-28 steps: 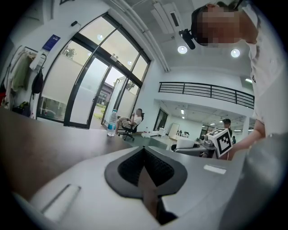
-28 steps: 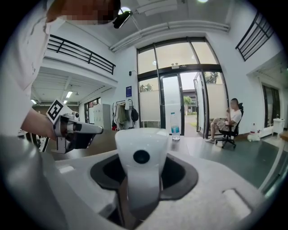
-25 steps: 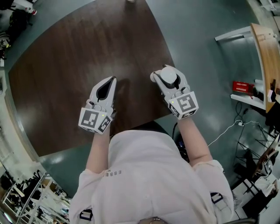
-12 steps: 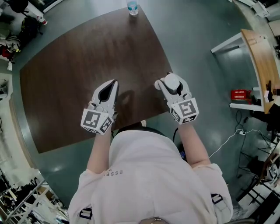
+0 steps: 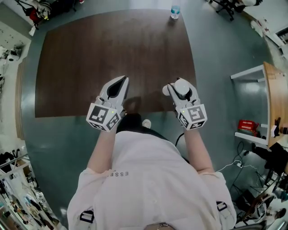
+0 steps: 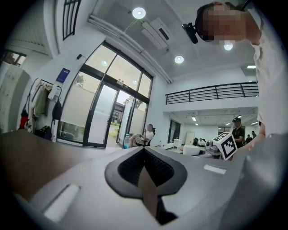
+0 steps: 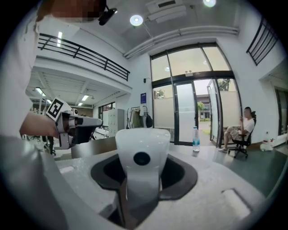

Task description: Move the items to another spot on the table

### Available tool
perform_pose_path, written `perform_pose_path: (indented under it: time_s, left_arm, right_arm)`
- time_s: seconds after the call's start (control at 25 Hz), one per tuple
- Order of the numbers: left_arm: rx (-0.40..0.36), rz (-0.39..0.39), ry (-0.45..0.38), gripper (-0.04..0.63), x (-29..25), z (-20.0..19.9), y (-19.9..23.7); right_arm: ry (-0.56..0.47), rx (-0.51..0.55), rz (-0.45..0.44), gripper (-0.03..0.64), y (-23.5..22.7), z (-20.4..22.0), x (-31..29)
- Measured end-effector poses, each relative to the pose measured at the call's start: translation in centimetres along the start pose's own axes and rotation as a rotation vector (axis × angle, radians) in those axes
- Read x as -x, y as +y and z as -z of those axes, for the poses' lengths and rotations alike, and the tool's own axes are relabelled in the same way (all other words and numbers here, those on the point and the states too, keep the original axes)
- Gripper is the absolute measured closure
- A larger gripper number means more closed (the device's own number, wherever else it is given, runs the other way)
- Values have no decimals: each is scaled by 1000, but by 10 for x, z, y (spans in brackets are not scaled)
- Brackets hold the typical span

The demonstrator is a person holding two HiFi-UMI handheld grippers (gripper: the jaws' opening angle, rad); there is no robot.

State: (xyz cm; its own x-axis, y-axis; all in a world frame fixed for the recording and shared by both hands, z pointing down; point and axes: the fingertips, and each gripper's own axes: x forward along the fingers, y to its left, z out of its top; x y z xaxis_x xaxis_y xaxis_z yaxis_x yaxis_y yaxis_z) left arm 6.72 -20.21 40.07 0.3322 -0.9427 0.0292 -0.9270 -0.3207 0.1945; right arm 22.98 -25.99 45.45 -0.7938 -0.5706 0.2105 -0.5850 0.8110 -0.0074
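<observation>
My right gripper [image 5: 179,86] is shut on a white rounded object [image 5: 182,88] with a dark round spot [image 7: 142,158], held over the near edge of the dark brown table [image 5: 103,49]. In the right gripper view the object [image 7: 143,143] stands upright between the jaws [image 7: 142,173]. My left gripper [image 5: 122,81] hovers beside it to the left, shut with nothing between its pads [image 6: 144,152]. A water bottle [image 5: 175,11] stands at the table's far edge, well away from both grippers, and is also seen as a small bottle [image 7: 195,139] ahead.
A wooden-topped desk [image 5: 275,90] and a shelf with a red box [image 5: 249,126] stand on the grey floor at the right, with cables [image 5: 234,157] below. A person sits on a chair [image 7: 243,132] beyond the table. Cluttered equipment [image 5: 18,197] lines the left side.
The head view has swung, so the whole table and the bottle now show. Both grippers keep the same pose near the table's near edge; the right still holds the white object.
</observation>
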Motion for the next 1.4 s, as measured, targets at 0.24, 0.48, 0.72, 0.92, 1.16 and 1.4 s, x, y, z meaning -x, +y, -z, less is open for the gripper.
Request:
perform_pose_path:
  time_s: [0.24,0.48,0.72,0.92,1.16,1.4]
  left_arm:
    - [-8,-153,-26,578,68,-5,41]
    - [11,-327,-60,580,159,-8,102]
    - [29,-460,-83,580,266,-16,169]
    - [25,-511,-94,580,346,-27,221]
    - [18,-588,-107,580,448,-40,277]
    - [30,-686,-117,580,522,-48,313]
  right_arm:
    - [11,-6,-158,446,60,-7,-43]
    - [32,46,-298,446,141,-16,-96]
    - [40,101,-407,446,248,-30,-146]
    - [37,76,-471,446,338,-41,-185]
    - [30,87,-540,446,450,-54,-228]
    - [40,117,-624,446,531,-64,-262]
